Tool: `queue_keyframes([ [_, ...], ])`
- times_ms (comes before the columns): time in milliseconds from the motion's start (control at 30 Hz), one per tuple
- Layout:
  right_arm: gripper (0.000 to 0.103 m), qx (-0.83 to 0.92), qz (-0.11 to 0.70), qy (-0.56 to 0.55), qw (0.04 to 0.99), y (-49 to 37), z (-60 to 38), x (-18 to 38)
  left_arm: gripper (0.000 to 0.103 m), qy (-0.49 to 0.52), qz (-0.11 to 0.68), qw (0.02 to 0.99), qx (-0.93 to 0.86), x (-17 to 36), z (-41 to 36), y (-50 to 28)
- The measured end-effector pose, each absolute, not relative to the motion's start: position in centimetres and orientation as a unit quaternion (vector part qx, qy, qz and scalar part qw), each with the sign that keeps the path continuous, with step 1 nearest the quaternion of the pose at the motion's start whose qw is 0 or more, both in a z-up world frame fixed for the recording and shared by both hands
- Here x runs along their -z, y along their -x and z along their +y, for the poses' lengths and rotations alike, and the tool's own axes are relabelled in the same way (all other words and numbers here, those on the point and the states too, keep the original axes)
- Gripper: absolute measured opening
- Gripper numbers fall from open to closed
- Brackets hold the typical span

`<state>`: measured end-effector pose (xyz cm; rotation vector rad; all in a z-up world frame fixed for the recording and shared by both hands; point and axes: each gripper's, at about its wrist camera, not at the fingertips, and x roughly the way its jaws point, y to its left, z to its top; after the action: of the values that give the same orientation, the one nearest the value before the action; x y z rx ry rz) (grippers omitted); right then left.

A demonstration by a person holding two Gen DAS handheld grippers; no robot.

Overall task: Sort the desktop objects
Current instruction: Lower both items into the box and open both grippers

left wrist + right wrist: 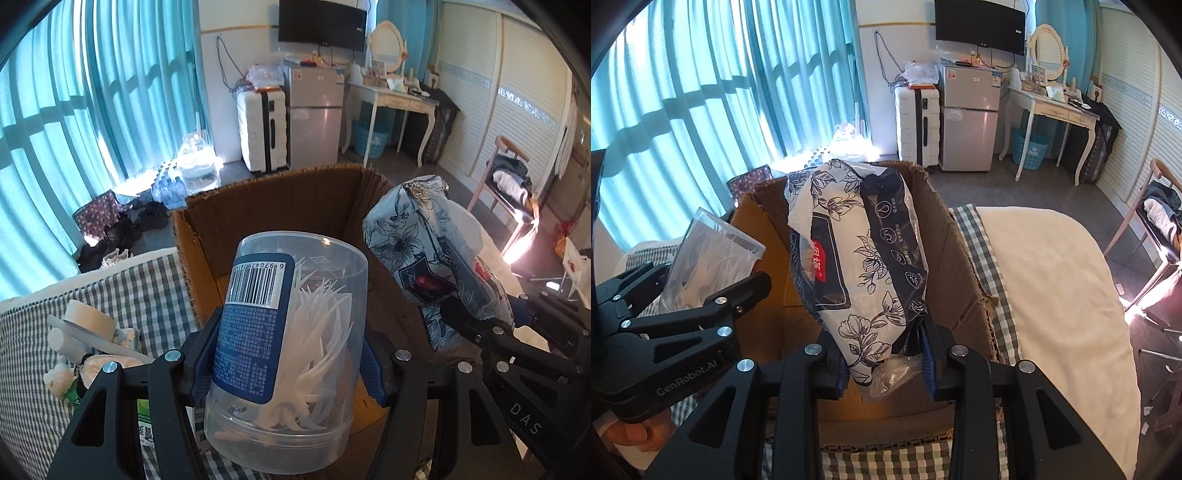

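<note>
As tools grip, jar (284, 354) holding picks (317, 347)

Clear glossy plastic jar (291, 354) with smooth blue paper label, thin white plastic picks inside, crinkled glossy film tissue pack (857, 266), rough matt corrugated cardboard box (258, 206), matt checked cloth bedsheet (140, 288), matt black plastic jaws.
</note>
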<state>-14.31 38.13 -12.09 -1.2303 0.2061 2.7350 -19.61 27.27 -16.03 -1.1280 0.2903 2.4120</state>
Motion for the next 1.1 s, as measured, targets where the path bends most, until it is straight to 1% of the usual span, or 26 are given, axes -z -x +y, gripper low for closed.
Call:
queue_keyframes([
  [300, 0.031, -0.889, 0.068, 0.446, 0.072, 15.8, 38.6, 14.8, 0.065, 0.427, 0.112, 0.234, -0.866, 17.4, 28.7, 21.6],
  [467, 0.031, -0.880, 0.065, 0.465, 0.068, 16.6, 38.5, 16.1, 0.065, 0.437, 0.104, 0.238, -0.861, 17.8, 28.7, 22.7],
  [733, 0.036, -0.870, 0.064, 0.485, 0.062, 16.7, 37.9, 17.5, 0.065, 0.443, 0.104, 0.238, -0.858, 18.0, 28.4, 22.9],
  [800, 0.043, -0.870, 0.062, 0.485, 0.063, 16.6, 37.7, 17.4, 0.065, 0.441, 0.104, 0.235, -0.860, 17.8, 28.5, 22.9],
  [833, 0.044, -0.870, 0.062, 0.485, 0.060, 16.5, 37.5, 17.3, 0.065, 0.438, 0.104, 0.233, -0.862, 17.5, 28.4, 22.8],
  [967, 0.054, -0.877, 0.053, 0.474, 0.062, 16.3, 37.5, 16.3, 0.065, 0.423, 0.100, 0.235, -0.869, 16.1, 28.0, 22.3],
  [1100, 0.060, -0.889, 0.053, 0.450, 0.067, 15.3, 37.3, 14.5, 0.065, 0.403, 0.096, 0.237, -0.879, 14.0, 27.5, 21.4],
])
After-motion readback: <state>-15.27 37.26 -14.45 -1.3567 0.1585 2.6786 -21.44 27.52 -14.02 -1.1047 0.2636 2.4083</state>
